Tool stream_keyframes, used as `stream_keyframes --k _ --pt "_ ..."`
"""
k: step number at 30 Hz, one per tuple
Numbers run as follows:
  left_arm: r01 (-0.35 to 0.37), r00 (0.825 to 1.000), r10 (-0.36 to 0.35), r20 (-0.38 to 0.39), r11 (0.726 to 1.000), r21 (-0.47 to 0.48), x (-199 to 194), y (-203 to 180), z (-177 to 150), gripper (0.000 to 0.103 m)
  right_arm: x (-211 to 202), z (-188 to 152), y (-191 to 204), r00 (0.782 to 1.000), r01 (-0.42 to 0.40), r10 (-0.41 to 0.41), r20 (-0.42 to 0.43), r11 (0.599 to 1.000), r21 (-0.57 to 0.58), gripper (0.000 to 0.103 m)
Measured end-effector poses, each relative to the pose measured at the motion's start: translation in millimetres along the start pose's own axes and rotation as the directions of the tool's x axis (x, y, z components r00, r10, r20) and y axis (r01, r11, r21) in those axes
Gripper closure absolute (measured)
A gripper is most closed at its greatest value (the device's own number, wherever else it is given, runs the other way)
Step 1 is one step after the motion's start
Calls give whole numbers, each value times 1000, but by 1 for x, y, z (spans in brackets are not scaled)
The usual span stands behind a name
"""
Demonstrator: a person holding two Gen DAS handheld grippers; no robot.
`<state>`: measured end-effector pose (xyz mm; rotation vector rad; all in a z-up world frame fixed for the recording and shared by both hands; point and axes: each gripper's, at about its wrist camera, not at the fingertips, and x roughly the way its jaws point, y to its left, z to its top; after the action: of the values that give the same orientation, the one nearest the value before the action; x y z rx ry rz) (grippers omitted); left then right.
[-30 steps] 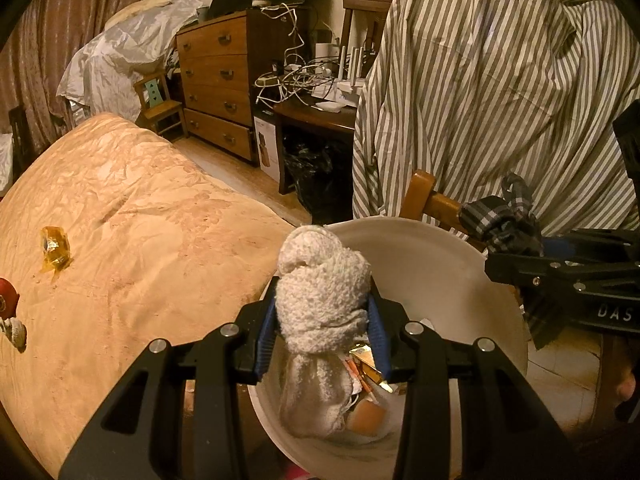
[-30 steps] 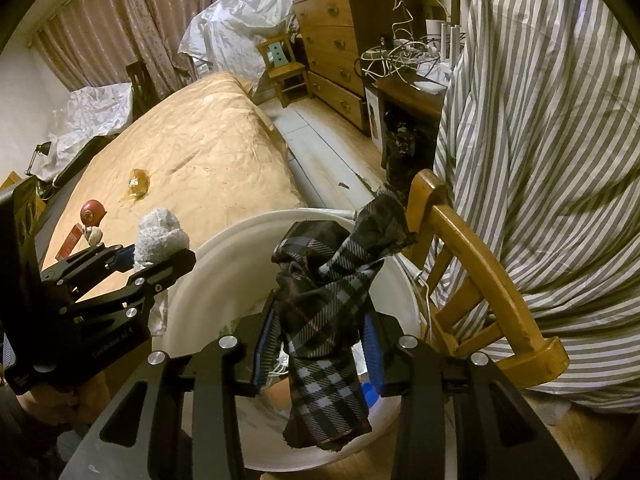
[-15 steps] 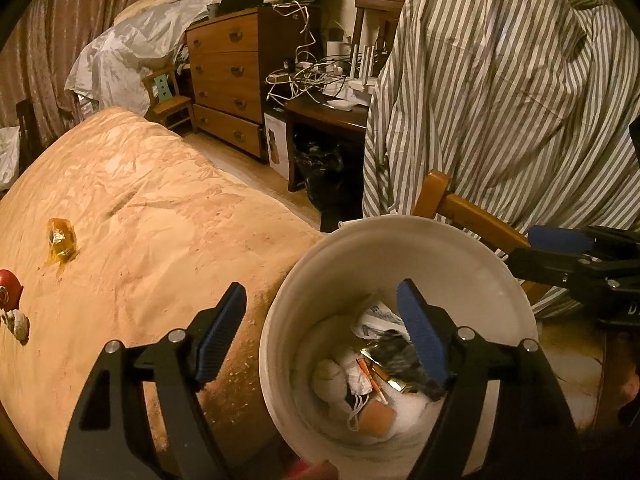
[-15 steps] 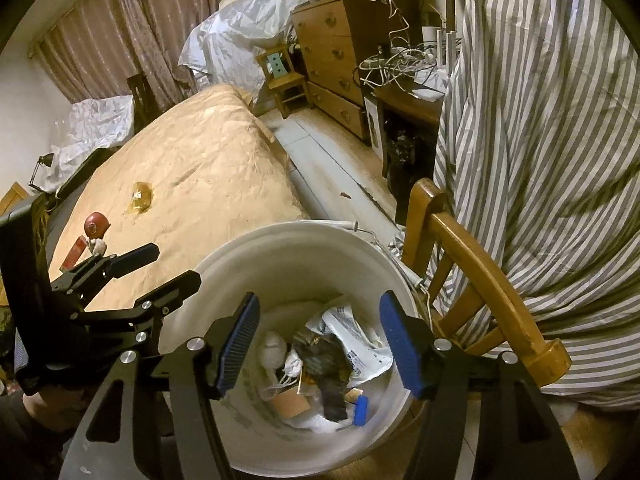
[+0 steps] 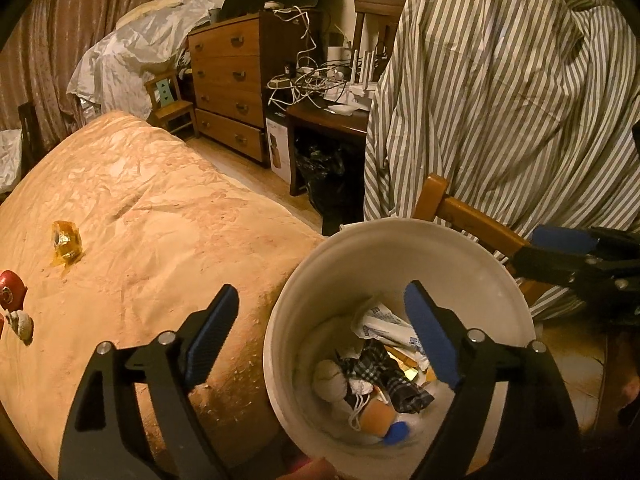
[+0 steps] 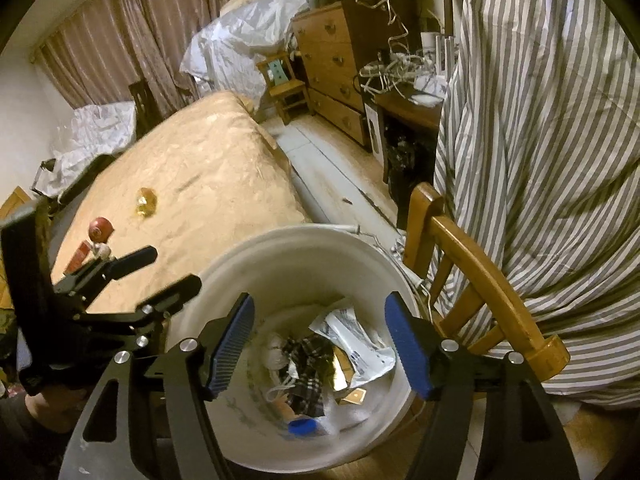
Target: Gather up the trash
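White bucket (image 5: 400, 240) stands on the floor between the bed (image 5: 140, 208) and a wooden chair (image 6: 480, 264), close against the bed's corner; judged to be set there so trash picked off the bed needs only a short carry.

Inside the bucket: a plaid cloth (image 5: 384, 372), a pale rolled sock (image 5: 330, 376), a crumpled printed wrapper (image 6: 356, 336), a blue cap (image 6: 302, 426), and other scraps too jumbled to name.

Left tool (image 5: 320, 344): 2 blue pads spread wide apart, nothing between them. It hangs over the bucket's bed-side rim, tilted down into the opening, 1 pad over the bed edge and 1 over the bucket.

Right tool (image 6: 320, 348): pads likewise wide apart and empty, angled down over the bucket mouth from the chair side. The 2 tools sit near each other, not touching.

Trash left on the bed, well apart from the bucket: an amber wrapper (image 5: 66, 242), a red round item (image 5: 12, 290), a small pale lump (image 5: 22, 322). In the right view a red box (image 6: 80, 254) lies beside them.

Judgement: both tools are free, so the next reach probably goes toward the amber wrapper.
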<state>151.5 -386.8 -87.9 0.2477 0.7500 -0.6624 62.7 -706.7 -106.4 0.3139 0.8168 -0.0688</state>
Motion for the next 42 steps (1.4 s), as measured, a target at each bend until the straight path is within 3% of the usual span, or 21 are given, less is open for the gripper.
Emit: stream_keyframes --k 6,8,16,19,25,30,34,42 --pt "26 995 -27 94 1000 13 -43 9 -10 6 -57 -16 31 989 17 -8 145 998 -58 24" --pt "34 990 -34 138 999 8 -63 15 -15 6 -82 -31 44 978 30 -15 208 997 -72 17" --pt "51 968 -42 247 998 -31 -140 35 -52 6 -160 -115 93 921 123 -79 381 988 -94 8" --pt "67 962 -55 267 997 -35 -162 34 -67 6 -180 -147 105 902 157 -108 417 984 -86 6" --pt "7 946 -12 323 1000 15 -194 15 -93 5 -210 -193 117 871 202 -150 468 977 -63 5" --pt "18 954 -26 300 999 28 -202 7 -106 6 -221 -206 118 874 173 -136 466 984 -37 5" --pt "24 953 -35 302 999 38 -209 3 -114 6 -218 -206 118 885 167 -130 447 985 -45 5" --pt "21 945 -35 325 999 47 -222 4 -111 6 -219 -198 113 884 177 -142 444 984 -36 5"
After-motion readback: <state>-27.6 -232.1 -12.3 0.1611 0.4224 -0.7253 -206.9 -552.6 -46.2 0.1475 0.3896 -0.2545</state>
